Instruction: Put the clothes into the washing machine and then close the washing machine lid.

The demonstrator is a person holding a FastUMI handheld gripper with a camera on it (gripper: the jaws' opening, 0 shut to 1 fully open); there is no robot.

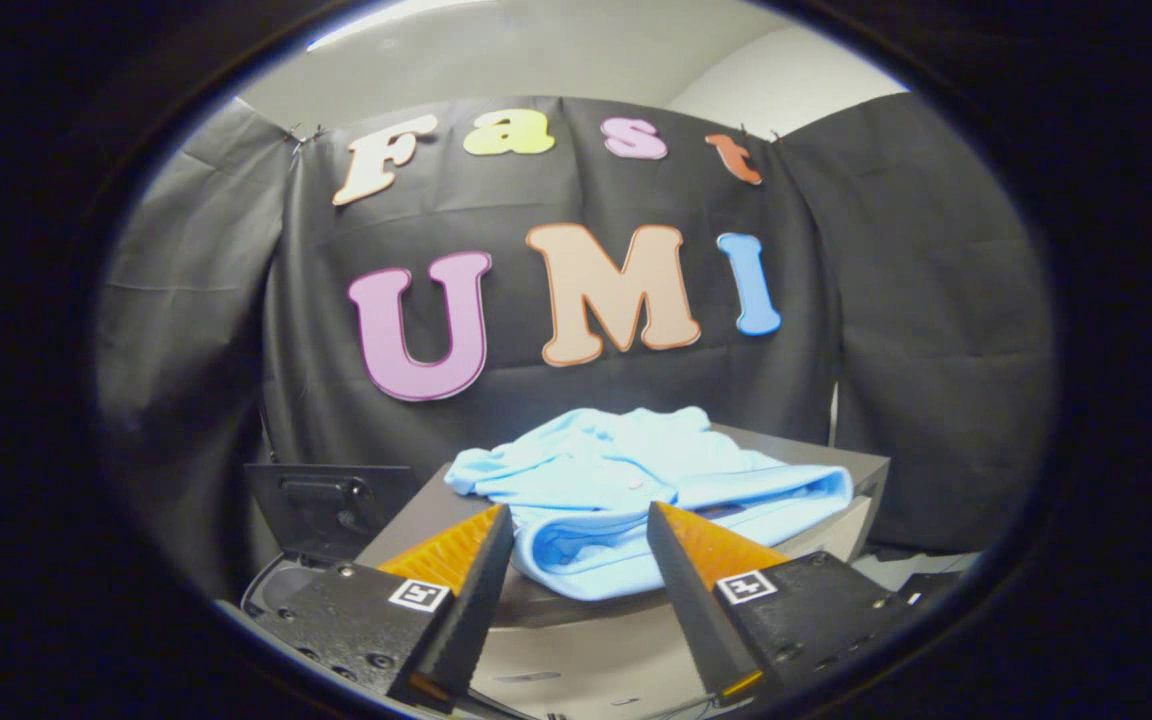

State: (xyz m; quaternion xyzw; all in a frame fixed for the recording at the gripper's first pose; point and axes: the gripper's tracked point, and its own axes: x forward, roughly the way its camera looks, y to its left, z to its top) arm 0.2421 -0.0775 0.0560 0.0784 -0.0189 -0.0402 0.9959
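A light blue garment [626,495] lies crumpled on a grey flat-topped box [816,465], its near folds hanging over the box's front edge. My gripper [581,525] is open, and the garment's near folds show in the gap between my fingertips, just ahead of them. Neither finger touches the cloth. To the left of the box, a dark raised lid [331,510] stands upright over a rounded dark opening [281,585], which looks like the washing machine.
The booth's black cloth wall hangs close behind the box. A pale surface [576,660] lies below the fingers, in front of the box. Black cloth also drapes on the right side past the box.
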